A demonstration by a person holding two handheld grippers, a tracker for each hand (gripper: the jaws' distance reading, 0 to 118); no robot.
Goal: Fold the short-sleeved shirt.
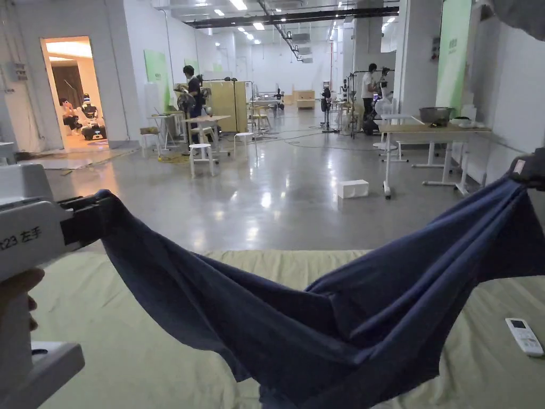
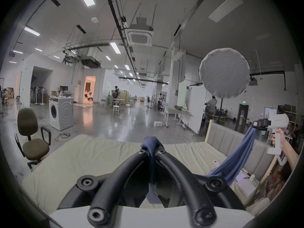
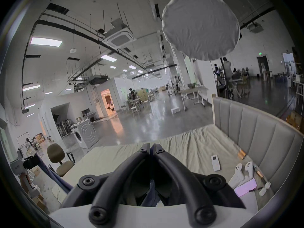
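Held navy shirt [image 1: 298,330] clamped in left gripper [image 1: 98,213] and right gripper [image 3: 151,147] jaws; could slip, bunched unevenly

A navy shirt [image 1: 319,325] sags between the left gripper [image 1: 98,210] at nine o'clock and the right gripper [image 1: 527,169] at three, above the bed [image 1: 133,351].
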